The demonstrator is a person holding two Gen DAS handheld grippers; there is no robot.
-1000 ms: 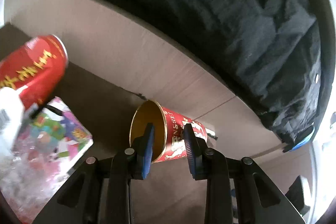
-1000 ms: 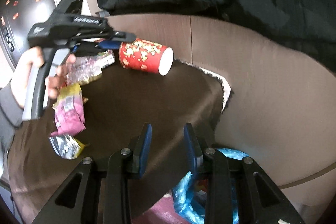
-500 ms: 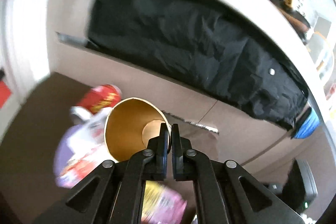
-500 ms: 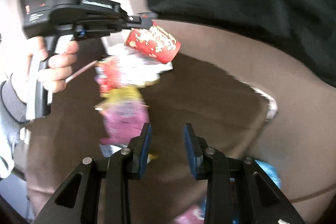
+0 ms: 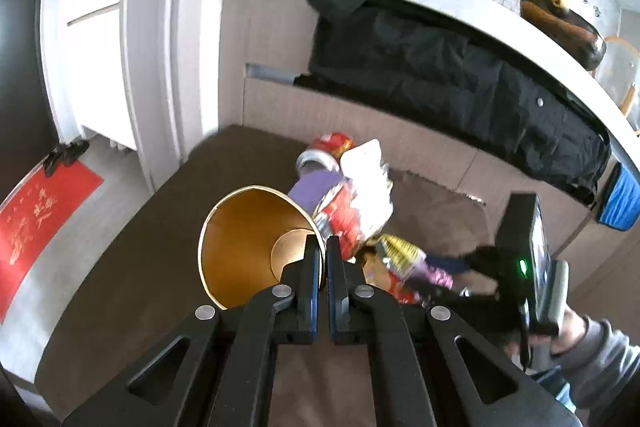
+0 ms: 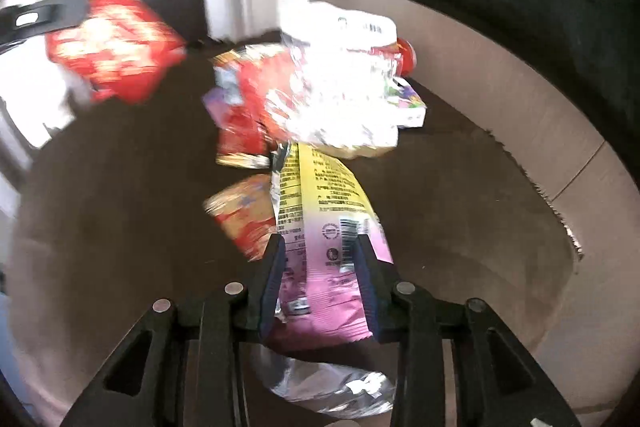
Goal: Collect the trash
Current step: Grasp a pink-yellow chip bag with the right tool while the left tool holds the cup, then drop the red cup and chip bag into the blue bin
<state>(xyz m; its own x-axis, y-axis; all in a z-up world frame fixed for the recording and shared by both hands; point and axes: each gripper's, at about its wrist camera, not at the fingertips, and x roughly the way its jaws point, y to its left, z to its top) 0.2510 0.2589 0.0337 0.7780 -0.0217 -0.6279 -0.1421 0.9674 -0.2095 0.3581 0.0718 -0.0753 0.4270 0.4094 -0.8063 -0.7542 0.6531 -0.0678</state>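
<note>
The left tool (image 5: 323, 247) pinches the cup (image 5: 248, 243) by its rim. The right tool (image 6: 320, 251) hangs wide over a yellow-pink wrapper (image 6: 320, 227) on the counter (image 6: 120, 227).

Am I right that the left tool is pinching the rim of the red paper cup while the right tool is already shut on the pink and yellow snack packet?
Not quite. The left tool does pinch the red paper cup by its rim, but the right wrist view shows the right tool open, its fingers either side of the pink and yellow snack packet, not shut on it.
</note>
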